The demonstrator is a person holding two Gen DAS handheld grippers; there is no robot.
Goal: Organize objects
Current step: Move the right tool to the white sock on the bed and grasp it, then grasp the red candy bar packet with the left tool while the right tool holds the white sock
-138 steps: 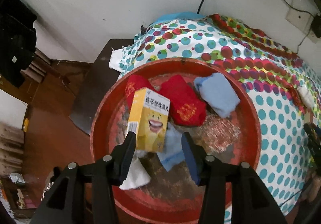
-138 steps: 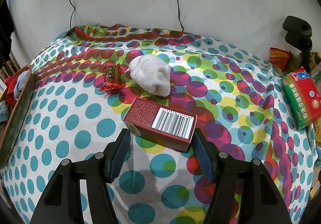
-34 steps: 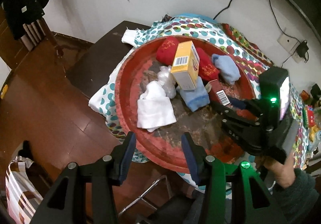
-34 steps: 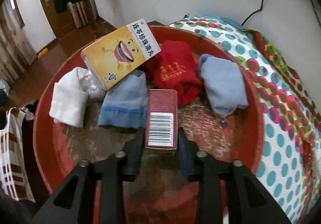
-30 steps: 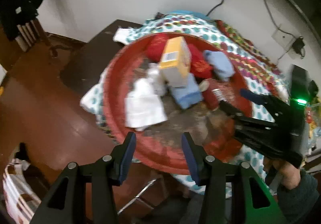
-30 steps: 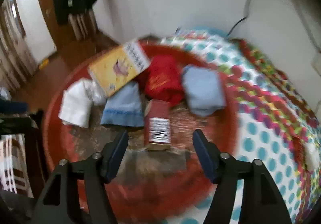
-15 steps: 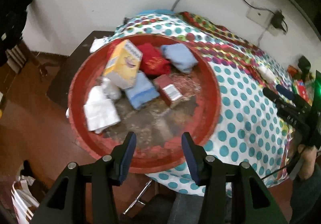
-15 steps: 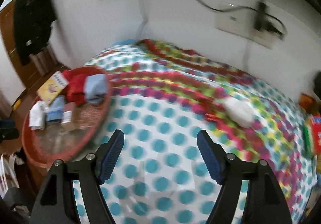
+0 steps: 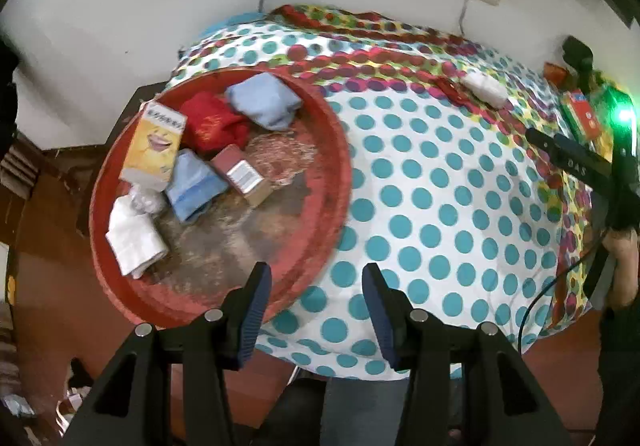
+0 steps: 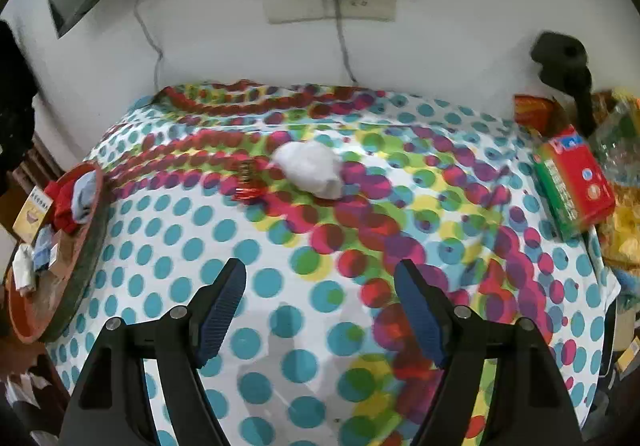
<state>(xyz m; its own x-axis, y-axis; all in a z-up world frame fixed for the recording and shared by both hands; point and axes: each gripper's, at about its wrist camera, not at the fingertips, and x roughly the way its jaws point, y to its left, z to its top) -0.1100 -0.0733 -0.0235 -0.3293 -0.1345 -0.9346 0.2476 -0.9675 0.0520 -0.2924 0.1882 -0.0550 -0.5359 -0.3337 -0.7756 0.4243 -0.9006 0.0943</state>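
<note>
both grippers, left [image 9: 316,310] and right [image 10: 320,306], are spread and empty; the maroon box [image 9: 240,175] now lies in the tray [image 9: 340,150], so the white bundle [image 10: 312,169] at 12 o'clock looks next.

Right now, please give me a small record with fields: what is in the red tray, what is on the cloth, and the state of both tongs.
tray: round red tray at the left edge of the dotted tablecloth
in tray: yellow box, dark red box, red cloth, two blue cloths, white cloth
on cloth: white bundle, red wrapped snack, red-green box
left tongs: open, nothing between them
right tongs: open, nothing between them
</note>
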